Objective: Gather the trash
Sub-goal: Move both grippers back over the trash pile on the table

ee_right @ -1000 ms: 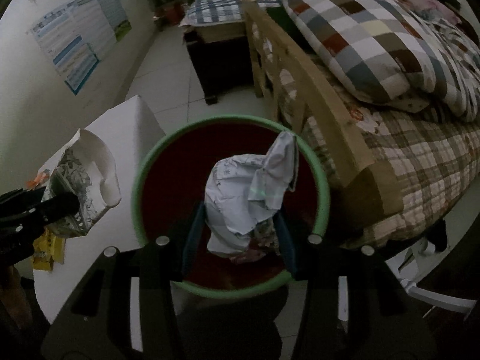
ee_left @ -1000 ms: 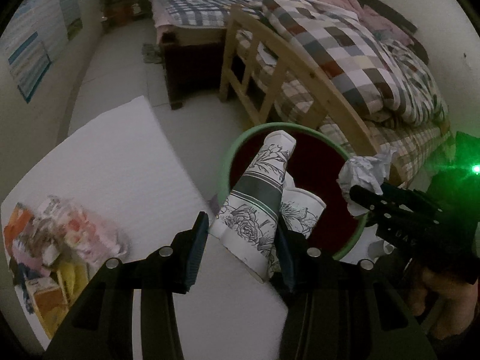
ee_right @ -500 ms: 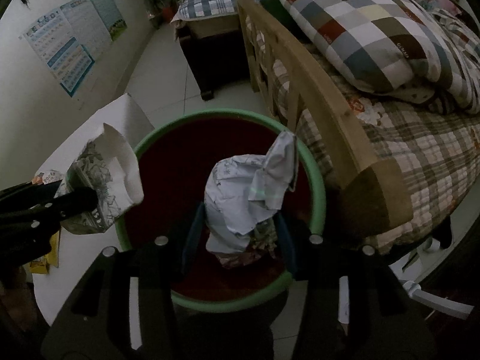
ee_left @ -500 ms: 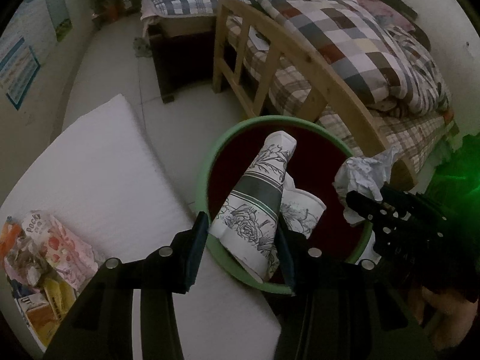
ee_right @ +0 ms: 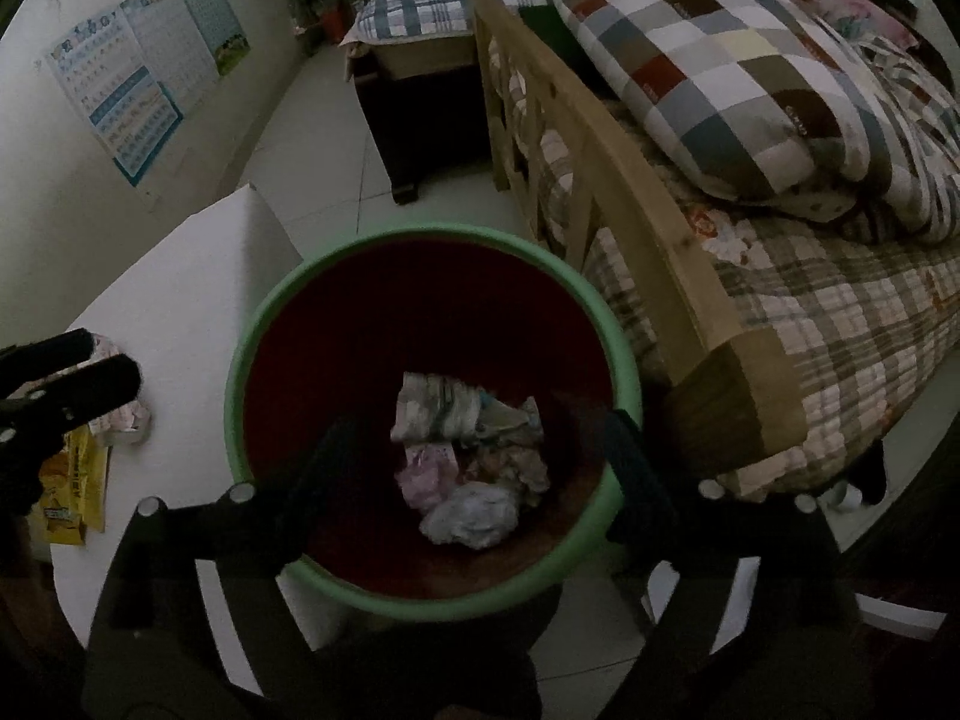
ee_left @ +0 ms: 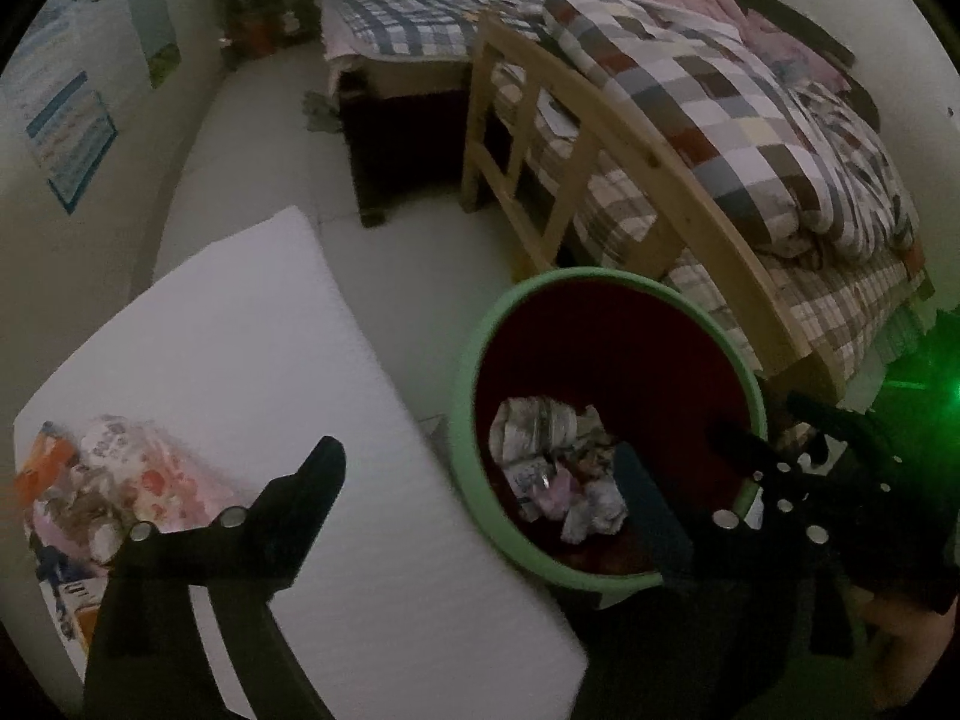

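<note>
A green bin (ee_right: 420, 237) with a dark red inside stands on the floor beside the white table (ee_right: 180, 300). The flower-printed paper cups (ee_right: 444, 405) and the crumpled white paper (ee_right: 474, 513) lie at its bottom among other scraps. My right gripper (ee_right: 477, 444) hangs over the bin, its jaws opening wide with nothing between them. My left gripper (ee_left: 480, 468) straddles the bin's near rim (ee_left: 540, 294) and the table edge. Its jaws are opening too and are empty. A pile of wrappers (ee_left: 102, 480) stays on the table at the left.
A wooden bed frame (ee_right: 630, 180) with a checked quilt (ee_right: 720, 48) runs close along the bin's right side. A dark chest (ee_left: 408, 144) stands at the bed's foot on the pale tiled floor. Posters (ee_right: 144, 78) hang on the left wall. A yellow packet (ee_right: 72, 480) lies on the table.
Both grippers opened. The paper cups fell from the left one and the crumpled paper from the right one into the bin. The left gripper moved a little toward the bin.
</note>
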`<state>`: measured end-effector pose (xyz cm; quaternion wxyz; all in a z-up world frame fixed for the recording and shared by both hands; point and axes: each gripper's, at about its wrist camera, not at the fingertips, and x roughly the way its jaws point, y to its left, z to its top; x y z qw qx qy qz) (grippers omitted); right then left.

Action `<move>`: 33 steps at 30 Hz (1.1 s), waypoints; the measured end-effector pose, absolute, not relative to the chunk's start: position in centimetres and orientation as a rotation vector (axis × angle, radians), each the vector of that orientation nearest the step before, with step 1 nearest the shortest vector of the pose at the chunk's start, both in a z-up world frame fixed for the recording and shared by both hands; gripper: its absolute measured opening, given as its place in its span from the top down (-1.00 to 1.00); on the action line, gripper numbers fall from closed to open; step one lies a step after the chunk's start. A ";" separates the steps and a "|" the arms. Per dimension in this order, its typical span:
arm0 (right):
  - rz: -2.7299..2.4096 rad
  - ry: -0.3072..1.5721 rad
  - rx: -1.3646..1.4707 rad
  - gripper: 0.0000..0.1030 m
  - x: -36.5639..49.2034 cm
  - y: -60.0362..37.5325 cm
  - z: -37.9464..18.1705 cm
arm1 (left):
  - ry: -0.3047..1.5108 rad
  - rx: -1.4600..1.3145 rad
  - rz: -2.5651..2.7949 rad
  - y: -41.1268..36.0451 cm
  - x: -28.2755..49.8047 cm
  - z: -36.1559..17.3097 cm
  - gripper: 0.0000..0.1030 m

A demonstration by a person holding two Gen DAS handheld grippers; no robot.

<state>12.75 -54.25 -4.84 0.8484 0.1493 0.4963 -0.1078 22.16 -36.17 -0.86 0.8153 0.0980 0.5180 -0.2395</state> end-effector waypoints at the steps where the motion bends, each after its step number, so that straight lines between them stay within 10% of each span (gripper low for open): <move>1: -0.227 1.045 0.313 -0.73 12.7 -54.1 -4.7 | 1.097 0.201 -0.503 -35.5 22.1 -0.6 -0.77; 33: 0.061 1.024 0.118 -0.89 15.7 -31.7 -0.8 | 1.136 -0.011 -0.160 -3.9 16.1 -0.8 -0.84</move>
